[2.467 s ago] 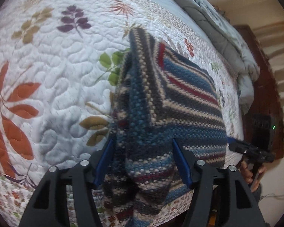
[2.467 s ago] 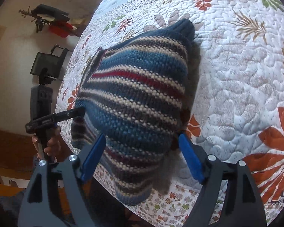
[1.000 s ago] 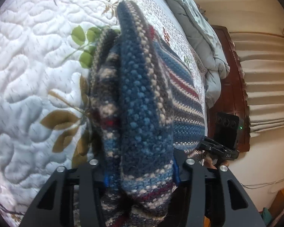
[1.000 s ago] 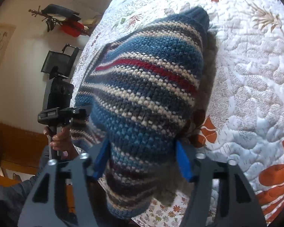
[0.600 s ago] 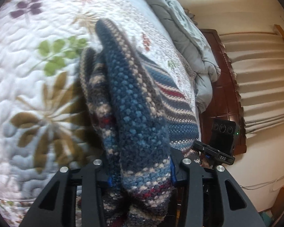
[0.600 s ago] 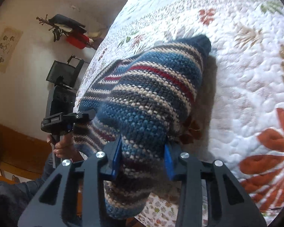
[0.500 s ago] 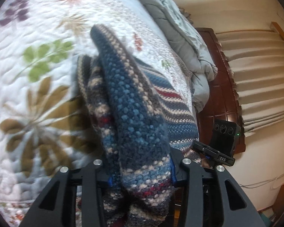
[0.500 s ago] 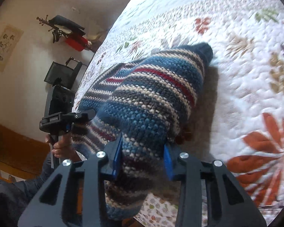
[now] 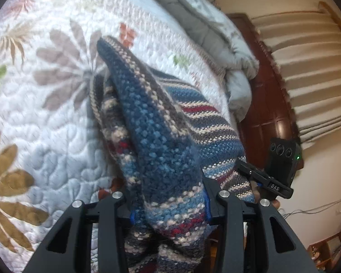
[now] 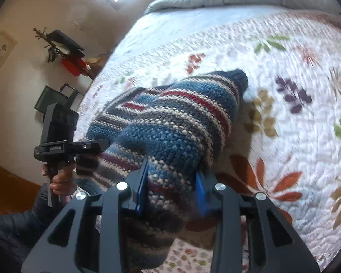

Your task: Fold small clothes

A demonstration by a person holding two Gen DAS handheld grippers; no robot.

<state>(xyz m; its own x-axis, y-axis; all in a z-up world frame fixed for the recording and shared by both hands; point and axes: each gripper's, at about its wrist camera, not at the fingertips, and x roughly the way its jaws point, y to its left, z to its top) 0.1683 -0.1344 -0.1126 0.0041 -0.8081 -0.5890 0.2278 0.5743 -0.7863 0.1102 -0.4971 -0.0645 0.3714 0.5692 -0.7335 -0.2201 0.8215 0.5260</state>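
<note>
A striped knit sweater (image 9: 161, 141) in blue, grey, cream and red lies bunched on the floral quilt (image 9: 45, 113) of a bed. My left gripper (image 9: 169, 207) is shut on a thick fold of the sweater at its near edge and holds it raised. My right gripper (image 10: 170, 193) is shut on the other near corner of the sweater (image 10: 175, 125). Each gripper shows in the other's view: the right one (image 9: 261, 182) and the left one (image 10: 84, 147). The sweater's far cuff (image 10: 238, 77) rests on the quilt.
A grey duvet (image 9: 206, 34) is piled at the head of the bed beside a dark wooden headboard (image 9: 268, 104). Pleated curtains (image 9: 307, 68) hang behind. A coat rack with a red bag (image 10: 66, 56) and a black chair (image 10: 50, 100) stand by the wall.
Both grippers closed on the sweater's near edge, then lifted it and carried it forward over the quilt. The fabric now bunches up between the fingers.
</note>
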